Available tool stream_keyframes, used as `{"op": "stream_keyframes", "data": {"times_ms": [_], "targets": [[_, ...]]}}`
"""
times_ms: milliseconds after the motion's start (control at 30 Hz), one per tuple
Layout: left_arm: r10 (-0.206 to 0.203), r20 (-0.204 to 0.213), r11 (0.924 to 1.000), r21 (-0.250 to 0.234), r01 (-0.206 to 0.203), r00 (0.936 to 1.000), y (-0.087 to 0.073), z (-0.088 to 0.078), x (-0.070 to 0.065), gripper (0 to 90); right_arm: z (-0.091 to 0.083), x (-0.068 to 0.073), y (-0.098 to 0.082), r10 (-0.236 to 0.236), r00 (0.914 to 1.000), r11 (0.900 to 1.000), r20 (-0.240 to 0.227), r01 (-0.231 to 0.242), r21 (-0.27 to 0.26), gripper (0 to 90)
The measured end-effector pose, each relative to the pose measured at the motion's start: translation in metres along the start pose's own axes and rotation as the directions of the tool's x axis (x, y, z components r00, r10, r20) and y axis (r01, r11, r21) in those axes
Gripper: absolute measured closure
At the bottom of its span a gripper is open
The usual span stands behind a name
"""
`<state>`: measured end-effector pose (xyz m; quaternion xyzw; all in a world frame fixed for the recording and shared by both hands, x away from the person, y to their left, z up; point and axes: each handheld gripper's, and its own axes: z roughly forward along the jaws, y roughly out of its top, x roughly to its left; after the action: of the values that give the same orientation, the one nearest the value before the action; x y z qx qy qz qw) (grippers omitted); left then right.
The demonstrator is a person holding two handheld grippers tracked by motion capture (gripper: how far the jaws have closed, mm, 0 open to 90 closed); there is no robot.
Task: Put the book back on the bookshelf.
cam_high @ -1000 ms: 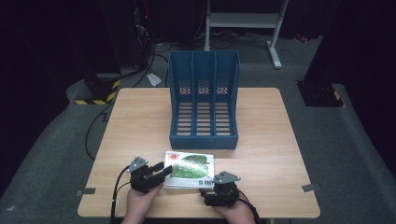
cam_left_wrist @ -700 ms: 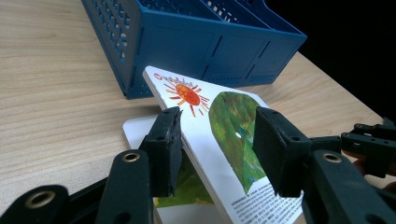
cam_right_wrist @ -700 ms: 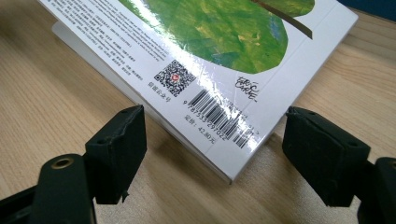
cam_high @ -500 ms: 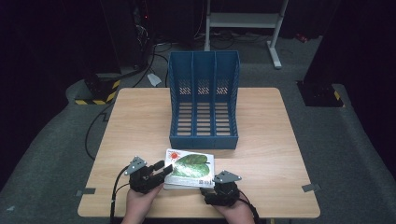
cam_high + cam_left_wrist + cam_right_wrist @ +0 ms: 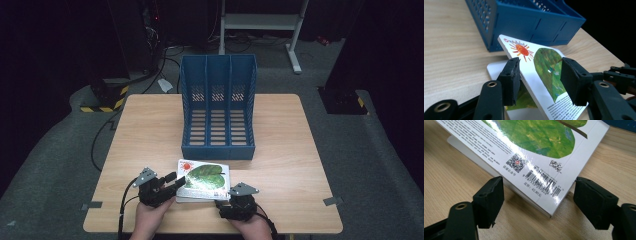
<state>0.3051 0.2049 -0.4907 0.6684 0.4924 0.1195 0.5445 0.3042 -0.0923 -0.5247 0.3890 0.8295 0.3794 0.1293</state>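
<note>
My left gripper (image 5: 539, 80) has just been opening, its jaws straddling the book's (image 5: 544, 65) tilted edge. My right gripper (image 5: 537, 202) gapes wide at the book's corner, gripping nothing.

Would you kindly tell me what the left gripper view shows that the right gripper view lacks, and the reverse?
Left gripper view: the blue rack beyond the book, and the orange sun on its cover. Right gripper view: the barcode and QR code near the book's corner. Shared: the green leaf on the cover, a second book under it, and the wooden table.
</note>
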Motion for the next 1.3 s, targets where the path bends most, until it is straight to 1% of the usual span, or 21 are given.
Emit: {"op": "stream_keyframes", "data": {"times_ms": [67,100,167,233,300,467,533,633,667,733,800,867,900,967,1000,1033,1100,1133,1167,1300], "targets": [[0.003,0.005,1.0,-0.003,-0.003,1.0,0.0,-0.001,0.0,50.0,0.001,0.0,0.0,-0.018,0.9998,1.0,0.007,0.018,0.0,22.4],[0.004,0.005,1.0,-0.004,-0.004,1.0,0.0,-0.001,0.0,50.0,0.001,0.002,0.001,-0.017,0.9998,1.0,0.011,0.017,0.009,22.0],[0.001,0.002,1.0,-0.005,-0.001,1.0,0.0,-0.001,0.0,50.3,0.002,0.002,0.001,-0.02,0.9996,1.0,0.019,0.02,0.009,22.9],[-0.001,0.001,1.0,-0.003,0.001,1.0,0.0,0.0,0.0,50.3,0.001,0.001,0.0,-0.006,0.9997,1.0,0.022,0.006,-0.002,26.9],[-0.002,0.002,1.0,-0.002,0.002,1.0,-0.001,0.0,0.001,50.3,0.0,0.0,0.0,0.015,0.9998,1.0,0.01,-0.015,-0.005,27.1],[-0.012,-0.005,0.9999,0.008,0.012,0.9999,-0.002,0.002,0.003,48.6,0.0,0.0,0.0,0.007,0.9999,1.0,0.014,-0.007,-0.007,27.4],[-0.01,-0.01,0.9999,0.013,0.01,0.9999,-0.002,0.003,0.005,47.4,0.0,0.0,0.0,0.008,0.9999,1.0,0.015,-0.007,-0.007,27.8],[-0.024,-0.022,0.9996,0.018,0.024,0.9995,-0.003,0.004,0.007,44.5,0.0,0.0,0.0,0.009,0.9997,1.0,0.021,-0.009,-0.007,28.9],[-0.03,-0.023,0.9991,0.029,0.03,0.9993,-0.004,0.005,0.009,44.1,0.0,0.0,0.0,0.013,0.9997,1.0,0.022,-0.013,-0.005,29.1],[-0.056,-0.022,0.9975,0.041,0.057,0.9982,-0.006,0.007,0.012,43.5,0.0,0.0,0.0,0.013,0.9996,1.0,0.024,-0.013,-0.007,29.9],[-0.071,-0.023,0.9958,0.056,0.073,0.9972,-0.007,0.009,0.015,43.2,0.0,0.0,0.0,0.024,0.9994,1.0,0.024,-0.024,-0.009,30.8],[-0.077,-0.023,0.9939,0.077,0.079,0.9968,-0.008,0.011,0.017,42.7,0.0,-0.002,0.0,0.027,0.9994,1.0,0.02,-0.027,-0.013,31.5],[-0.081,-0.021,0.9929,0.086,0.082,0.9965,-0.008,0.012,0.018,42.1,0.0,-0.002,0.0,0.028,0.9994,1.0,0.02,-0.028,-0.014,31.6],[-0.116,-0.002,0.9884,0.099,0.116,0.9933,-0.01,0.015,0.02,41.2,0.0,-0.002,0.0,0.027,0.9994,1.0,0.021,-0.027,-0.014,31.7],[-0.124,-0.001,0.9871,0.101,0.124,0.9922,-0.01,0.016,0.02,40.8,0.0,-0.002,0.0,0.025,0.9995,1.0,0.02,-0.025,-0.013,31.7],[-0.131,0.011,0.9854,0.111,0.129,0.9913,-0.011,0.018,0.021,41.4,0.0,-0.001,0.0,0.027,0.9994,1.0,0.02,-0.026,-0.014,31.7],[-0.13,0.022,0.984,0.125,0.127,0.9912,-0.012,0.022,0.019,43.1,0.0,-0.001,0.0,0.026,0.9995,1.0,0.018,-0.026,-0.014,31.9],[-0.134,0.028,0.9822,0.137,0.129,0.9906,-0.012,0.024,0.017,43.5,0.0,-0.002,0.0,0.022,0.9996,1.0,0.018,-0.022,-0.015,32.0],[-0.128,0.03,0.9818,0.145,0.122,0.9914,-0.012,0.025,0.017,44.7,0.0,-0.001,0.0,0.026,0.9995,1.0,0.017,-0.026,-0.012,32.3],[-0.122,0.035,0.9809,0.157,0.115,0.9919,-0.012,0.026,0.016,49.9,0.0,-0.001,0.0,0.021,0.9997,1.0,0.014,-0.021,-0.011,32.5]]}}
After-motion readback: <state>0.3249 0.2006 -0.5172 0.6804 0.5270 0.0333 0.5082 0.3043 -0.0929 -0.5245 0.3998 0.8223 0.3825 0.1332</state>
